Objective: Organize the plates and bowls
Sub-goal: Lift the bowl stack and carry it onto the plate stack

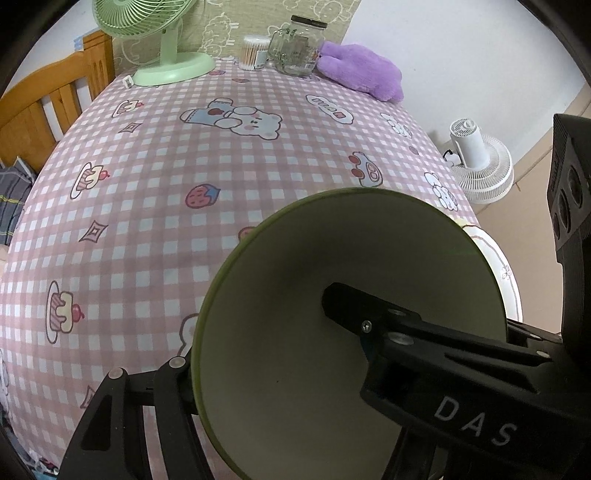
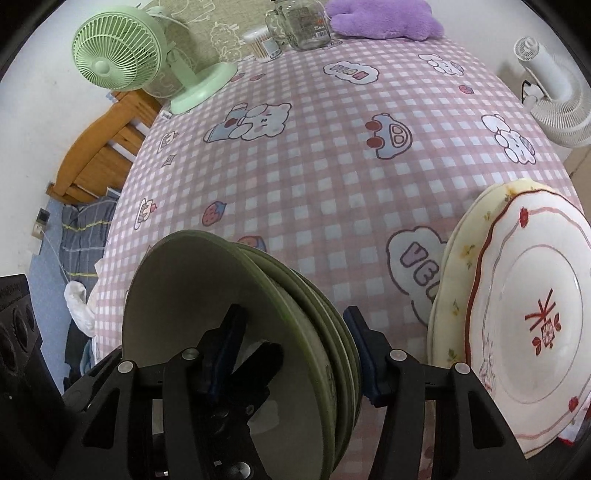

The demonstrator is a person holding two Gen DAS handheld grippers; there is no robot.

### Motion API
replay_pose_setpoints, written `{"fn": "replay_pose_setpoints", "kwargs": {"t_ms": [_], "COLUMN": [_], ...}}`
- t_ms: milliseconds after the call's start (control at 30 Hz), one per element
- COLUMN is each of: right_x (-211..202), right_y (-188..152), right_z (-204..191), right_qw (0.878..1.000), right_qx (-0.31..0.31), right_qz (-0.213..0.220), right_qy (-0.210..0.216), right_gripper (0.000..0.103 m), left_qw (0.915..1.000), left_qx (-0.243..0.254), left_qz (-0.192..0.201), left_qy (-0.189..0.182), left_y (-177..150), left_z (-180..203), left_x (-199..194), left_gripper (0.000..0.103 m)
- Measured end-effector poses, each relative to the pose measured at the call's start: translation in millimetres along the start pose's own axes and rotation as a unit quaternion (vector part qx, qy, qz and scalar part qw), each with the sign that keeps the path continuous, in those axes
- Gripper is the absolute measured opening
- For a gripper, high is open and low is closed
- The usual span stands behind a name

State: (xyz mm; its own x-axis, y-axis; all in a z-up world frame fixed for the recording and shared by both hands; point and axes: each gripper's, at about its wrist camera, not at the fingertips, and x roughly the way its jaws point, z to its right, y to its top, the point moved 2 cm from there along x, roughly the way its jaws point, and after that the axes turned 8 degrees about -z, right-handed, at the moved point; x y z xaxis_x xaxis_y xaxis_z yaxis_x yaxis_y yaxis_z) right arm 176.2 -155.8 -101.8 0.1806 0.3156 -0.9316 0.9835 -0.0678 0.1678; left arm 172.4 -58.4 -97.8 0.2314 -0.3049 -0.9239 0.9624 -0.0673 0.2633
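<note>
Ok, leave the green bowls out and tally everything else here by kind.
Plates: 2
Fans: 2
Glass jars: 2
Cotton swab tub: 1
Purple plush: 1
Total: 8

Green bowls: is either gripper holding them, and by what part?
Both grippers straddle the rim of the green bowls. The left gripper and right gripper each have one finger inside and one outside; firm clamping cannot be told.
</note>
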Motion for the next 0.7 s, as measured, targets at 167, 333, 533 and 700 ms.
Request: {"fn": "replay_pose_setpoints", "kwargs": {"t_ms": [167,333,533,700], "right_x": [-6,-18,-39,-53], "right_y": [-7,-15,-22,-24], "right_z": [-5,-12,-23,-31], "right_qw": [1.000,1.000,0.998,0.997], "right_qx": [0.005,0.010,0.019,0.020], "right_qz": [0.008,0.026,0.051,0.064], "right_qy": [-0.001,-0.006,-0.016,-0.022], "right_gripper": [0.058,0.058,0.058,0.058], "left_qw": [0.9999,0.9994,0.9981,0.9976], "left_qx": [0.009,0.023,0.038,0.039], "left_qz": [0.013,0.025,0.044,0.050], "left_qy": [-0.003,-0.010,-0.023,-0.028], "left_y": [-5,-8,-10,-9], "left_z": [0,0,1,2], "left_x": [-12,-25,-46,-56], "left_gripper": [0.070,0.070,0.070,0.070]}}
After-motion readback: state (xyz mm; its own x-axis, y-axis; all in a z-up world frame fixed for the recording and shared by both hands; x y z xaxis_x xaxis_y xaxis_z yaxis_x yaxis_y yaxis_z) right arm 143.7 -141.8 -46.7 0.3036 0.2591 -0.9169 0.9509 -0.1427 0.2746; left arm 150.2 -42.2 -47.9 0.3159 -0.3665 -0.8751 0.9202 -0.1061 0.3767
